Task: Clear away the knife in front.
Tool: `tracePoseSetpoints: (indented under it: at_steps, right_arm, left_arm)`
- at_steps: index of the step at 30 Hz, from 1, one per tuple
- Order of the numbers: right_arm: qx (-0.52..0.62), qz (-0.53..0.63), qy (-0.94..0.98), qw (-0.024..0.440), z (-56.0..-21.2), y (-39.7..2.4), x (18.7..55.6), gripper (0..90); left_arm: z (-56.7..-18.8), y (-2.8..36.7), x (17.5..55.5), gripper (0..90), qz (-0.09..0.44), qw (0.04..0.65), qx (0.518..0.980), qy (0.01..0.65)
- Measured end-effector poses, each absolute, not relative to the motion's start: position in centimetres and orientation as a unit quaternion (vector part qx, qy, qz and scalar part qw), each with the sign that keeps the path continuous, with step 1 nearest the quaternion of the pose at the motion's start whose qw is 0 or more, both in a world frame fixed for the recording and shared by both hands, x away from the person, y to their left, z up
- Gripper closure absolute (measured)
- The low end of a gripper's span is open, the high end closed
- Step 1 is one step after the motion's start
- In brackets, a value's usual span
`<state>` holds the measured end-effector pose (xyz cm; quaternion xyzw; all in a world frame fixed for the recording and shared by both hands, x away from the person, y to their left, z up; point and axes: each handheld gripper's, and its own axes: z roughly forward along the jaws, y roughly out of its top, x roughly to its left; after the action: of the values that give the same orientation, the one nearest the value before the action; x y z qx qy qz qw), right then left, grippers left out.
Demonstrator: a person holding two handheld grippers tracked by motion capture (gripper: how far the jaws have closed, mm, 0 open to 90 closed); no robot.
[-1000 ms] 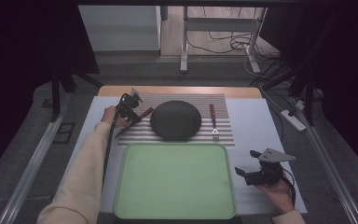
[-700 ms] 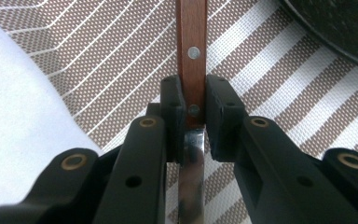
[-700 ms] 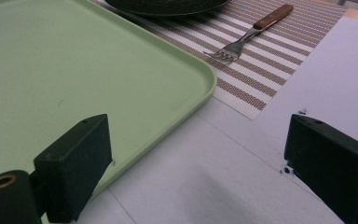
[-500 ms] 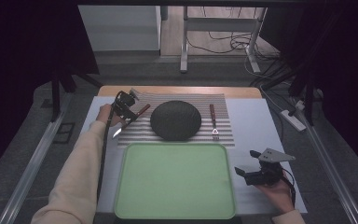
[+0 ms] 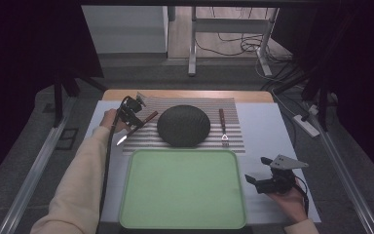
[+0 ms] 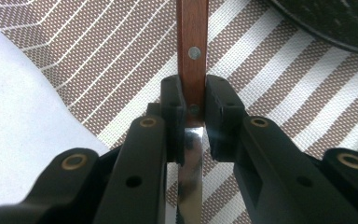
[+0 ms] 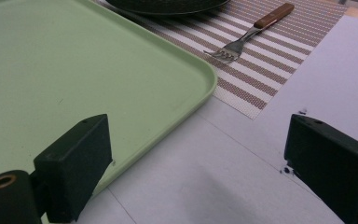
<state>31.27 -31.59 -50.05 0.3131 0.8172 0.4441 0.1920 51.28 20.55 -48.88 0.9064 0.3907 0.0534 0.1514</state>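
Wood-handled knife (image 6: 192, 70) sits pinched in the left gripper (image 5: 132, 113), over the striped mat's (image 5: 141, 141) far-left part. Right gripper (image 5: 262, 183) waits spread beside the green tray (image 5: 182, 187). Next, likely, carrying the knife onto that tray without slipping.

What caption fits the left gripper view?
Left tool clamps a wooden-handled knife over the striped placemat.

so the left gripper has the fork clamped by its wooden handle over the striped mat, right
Not the fork: the left gripper is shut on the knife, as the left gripper view shows. The fork lies untouched on the striped mat, right of the dark plate.
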Motion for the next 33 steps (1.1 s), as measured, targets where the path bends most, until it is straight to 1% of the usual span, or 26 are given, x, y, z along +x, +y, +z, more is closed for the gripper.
tracePoseSetpoints:
  at_steps: [18,22,29,33]
  right_arm:
    - [0.314,0.445,0.817,0.192,-50.0,-31.6,31.2,7.3]
    - [0.314,0.444,0.817,0.193,-50.0,-31.6,31.2,7.3]
    - [0.315,0.445,0.816,0.193,-50.0,-31.5,31.2,7.4]
    - [0.315,0.444,0.817,0.193,-50.0,-31.5,31.2,7.4]
  left_arm:
    - [-46.3,20.3,48.9,77.8,0.063,0.190,0.912,0.357]
    - [-45.1,20.4,47.4,77.8,0.073,0.196,0.916,0.341]
    - [-43.8,20.5,45.1,77.8,0.075,0.213,0.917,0.328]
    - [-43.2,19.6,42.9,77.8,0.076,0.216,0.922,0.314]
